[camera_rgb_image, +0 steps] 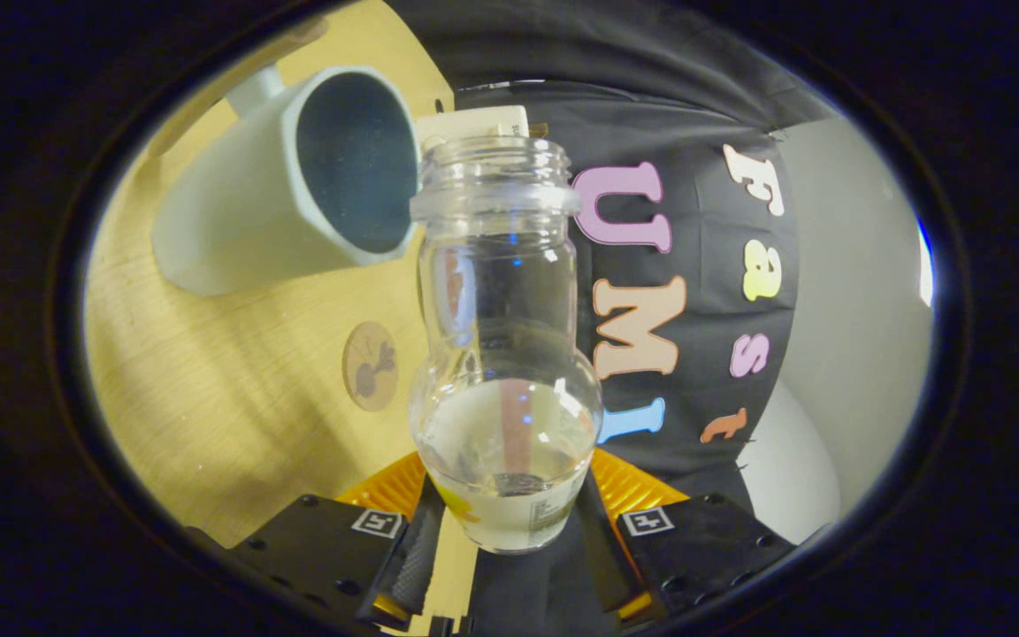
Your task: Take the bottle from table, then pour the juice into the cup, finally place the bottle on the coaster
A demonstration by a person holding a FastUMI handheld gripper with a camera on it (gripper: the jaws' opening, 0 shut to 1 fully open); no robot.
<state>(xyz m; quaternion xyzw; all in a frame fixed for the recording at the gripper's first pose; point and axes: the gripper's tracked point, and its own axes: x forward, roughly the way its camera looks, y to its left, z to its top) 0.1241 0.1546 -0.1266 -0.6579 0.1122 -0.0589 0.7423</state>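
Though near cup (288,186) — bottle (502,354) between tongs (505,553)

Nothing readable. Bottle (501,354) has a label at its base, print too small and blurred to make out. A white tag (474,124) behind the bottle's mouth carries tiny print at one edge, also illegible. Two square black-and-white markers (379,523) sit on the gripper (509,553) blocks, pattern only, no text. Coaster (371,365) on the worktop (235,372) shows a dark drawing, no words.
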